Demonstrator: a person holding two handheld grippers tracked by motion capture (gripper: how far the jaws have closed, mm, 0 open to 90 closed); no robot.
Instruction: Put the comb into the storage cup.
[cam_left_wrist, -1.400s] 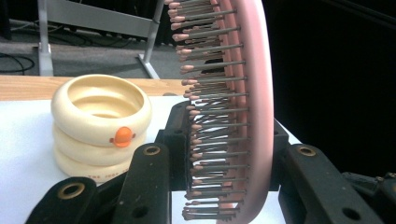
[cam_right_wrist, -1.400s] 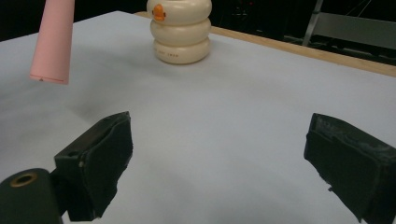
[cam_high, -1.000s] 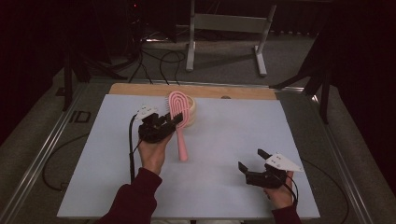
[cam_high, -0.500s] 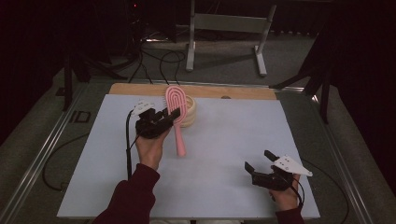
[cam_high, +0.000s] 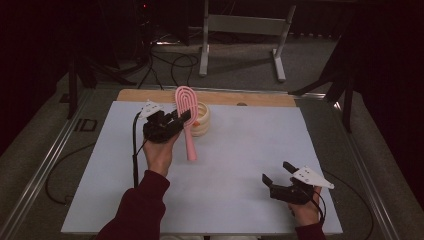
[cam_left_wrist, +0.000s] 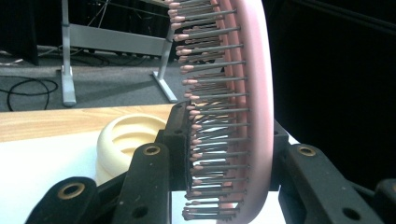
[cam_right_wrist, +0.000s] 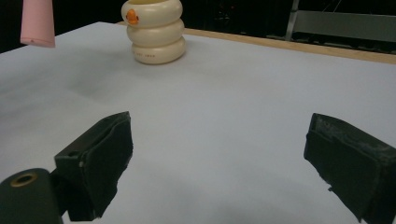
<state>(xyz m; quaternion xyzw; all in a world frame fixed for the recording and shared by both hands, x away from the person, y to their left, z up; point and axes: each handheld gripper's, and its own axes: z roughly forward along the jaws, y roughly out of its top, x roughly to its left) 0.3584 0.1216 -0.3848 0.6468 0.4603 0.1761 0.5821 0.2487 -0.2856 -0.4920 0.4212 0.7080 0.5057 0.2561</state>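
Note:
My left gripper (cam_high: 182, 119) is shut on a pink hairbrush (cam_high: 187, 106) and holds it above the white table sheet (cam_high: 240, 150). Its head points away from me and its handle (cam_high: 190, 146) hangs toward me. In the left gripper view the black jaws clamp the bristled brush (cam_left_wrist: 243, 93) from both sides. A cream ribbed holder (cam_high: 202, 120) with an orange duck mark stands just right of the brush, and I also see the holder (cam_left_wrist: 123, 140) past the left jaw. My right gripper (cam_high: 276, 171) rests open near the front right, with nothing between its pads (cam_right_wrist: 222, 140).
A wooden strip (cam_high: 260, 98) runs along the table's far edge. Beyond it stand a grey metal frame (cam_high: 240, 30) and cables on the floor. The right gripper view shows the holder (cam_right_wrist: 154, 32) far ahead and the brush handle's end (cam_right_wrist: 37, 23) at top left.
The left gripper has lifted the brush and tipped it more upright, so the head now reaches past the holder. The right gripper has barely shifted.

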